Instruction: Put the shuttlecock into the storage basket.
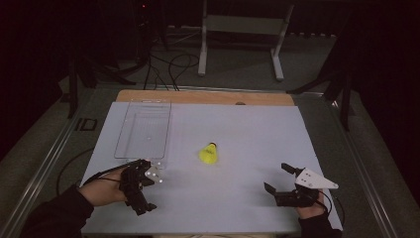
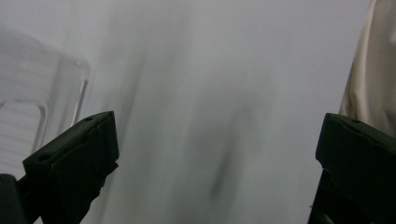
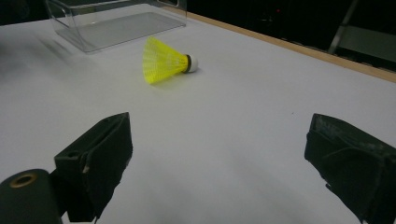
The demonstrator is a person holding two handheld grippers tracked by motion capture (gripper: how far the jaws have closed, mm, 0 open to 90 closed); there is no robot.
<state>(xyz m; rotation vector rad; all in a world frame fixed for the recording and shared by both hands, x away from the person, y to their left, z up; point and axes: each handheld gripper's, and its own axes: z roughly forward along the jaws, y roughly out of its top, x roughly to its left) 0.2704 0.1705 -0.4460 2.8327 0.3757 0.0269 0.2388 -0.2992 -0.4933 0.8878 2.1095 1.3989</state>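
A yellow shuttlecock [image 1: 209, 152] with a white cork lies on its side near the middle of the white mat [image 1: 247, 134]. In the right gripper view the shuttlecock [image 3: 166, 60] lies well ahead of the jaws, cork pointing right. A clear plastic box [image 1: 143, 129] sits on the mat's far left, seemingly empty. My left gripper [image 1: 147, 187] is open at the near left, just in front of the box, with nothing between its jaws. My right gripper [image 1: 278, 178] is open at the near right, also holding nothing. Both are about level with each other, short of the shuttlecock.
The mat covers a wooden table whose far edge [image 1: 208, 96] shows as a brown strip. Beyond it stand a metal frame [image 1: 237, 44] and cables on the dark floor. The clear box [image 2: 42, 93] sits at the left gripper view's left, and something beige [image 2: 373, 70] at its right edge.
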